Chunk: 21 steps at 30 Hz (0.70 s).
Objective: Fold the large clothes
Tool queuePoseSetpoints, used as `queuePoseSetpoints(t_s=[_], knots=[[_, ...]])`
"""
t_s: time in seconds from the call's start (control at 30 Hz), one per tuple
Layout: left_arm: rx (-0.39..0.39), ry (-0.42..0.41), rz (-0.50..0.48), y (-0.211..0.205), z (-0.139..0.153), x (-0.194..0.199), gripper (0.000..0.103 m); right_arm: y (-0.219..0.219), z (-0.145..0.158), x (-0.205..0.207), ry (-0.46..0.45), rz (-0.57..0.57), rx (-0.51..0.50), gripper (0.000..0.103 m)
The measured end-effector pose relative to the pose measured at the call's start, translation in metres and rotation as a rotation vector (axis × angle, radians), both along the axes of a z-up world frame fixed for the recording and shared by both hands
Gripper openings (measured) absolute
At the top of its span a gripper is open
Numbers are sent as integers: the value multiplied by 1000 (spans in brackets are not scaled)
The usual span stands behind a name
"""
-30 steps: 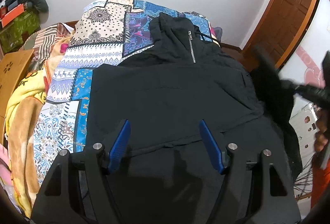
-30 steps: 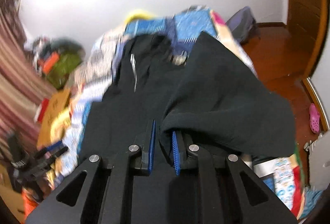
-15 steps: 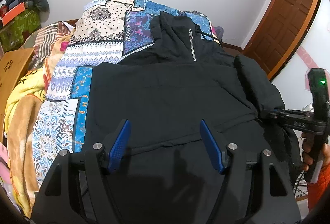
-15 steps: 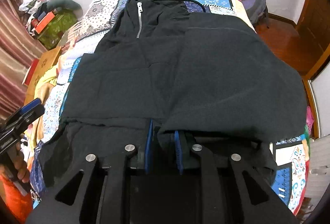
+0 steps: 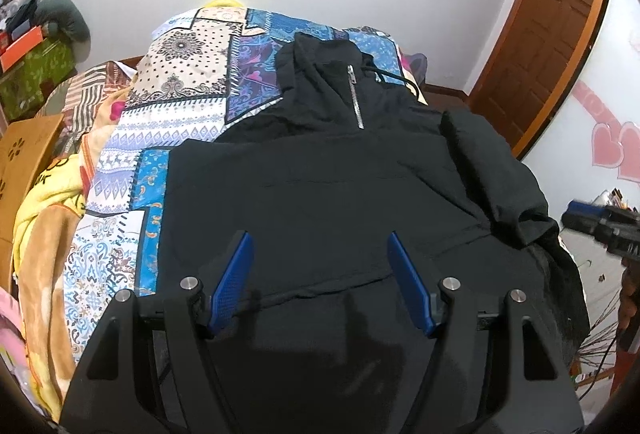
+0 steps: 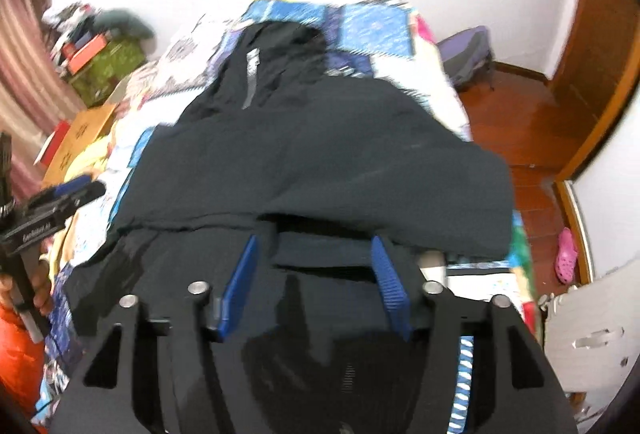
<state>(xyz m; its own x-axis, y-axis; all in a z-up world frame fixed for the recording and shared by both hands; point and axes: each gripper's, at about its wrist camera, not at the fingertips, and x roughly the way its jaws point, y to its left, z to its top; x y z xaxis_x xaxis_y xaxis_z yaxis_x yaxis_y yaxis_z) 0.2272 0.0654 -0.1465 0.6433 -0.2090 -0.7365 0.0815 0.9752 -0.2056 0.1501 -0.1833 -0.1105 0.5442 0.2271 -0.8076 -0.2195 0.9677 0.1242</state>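
A black hooded jacket (image 5: 320, 186) lies front-up on a bed covered by a patchwork quilt (image 5: 188, 106). Its hood and silver zipper (image 5: 355, 98) point toward 12 o'clock in both views and its hem lies nearest the cameras.

In the left wrist view the left tool (image 5: 320, 274) hangs angled down over the lower part of the jacket, toward 6 o'clock. Its blue pads (image 5: 234, 280) stand well apart with only flat cloth below them, gripping nothing. At 3 o'clock in that view the right tool (image 5: 600, 224) shows at the bed's edge, just beside the folded-in sleeve (image 5: 492, 170).

In the right wrist view, which is motion-blurred, the right tool (image 6: 316, 266) also tilts downward over the jacket's near edge. Its jaws are opening: the pads (image 6: 386, 270) are parted and the fold of dark cloth lies between them without being pinched. The sleeve side of the jacket is draped across the body from 3 o'clock inward. At 9 o'clock a person's hand (image 6: 38, 280) holds the left tool's handle, with an orange sleeve (image 6: 16, 354) below it.
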Motion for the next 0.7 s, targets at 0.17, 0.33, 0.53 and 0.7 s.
queuePoseSetpoints(t_s=[0.17, 0.33, 0.53, 0.7], knots=[[21, 4, -21, -12, -3, 0, 68, -49, -5, 6, 36, -163, 71, 56], [26, 13, -38, -20, -6, 1, 68, -96, -24, 12, 99, -330, 225, 56], [35, 24, -53, -26, -8, 2, 68, -130, -64, 21, 220, -463, 418, 56], [28, 39, -51, -27, -11, 5, 68, -139, -89, 37, 284, -523, 554, 56]])
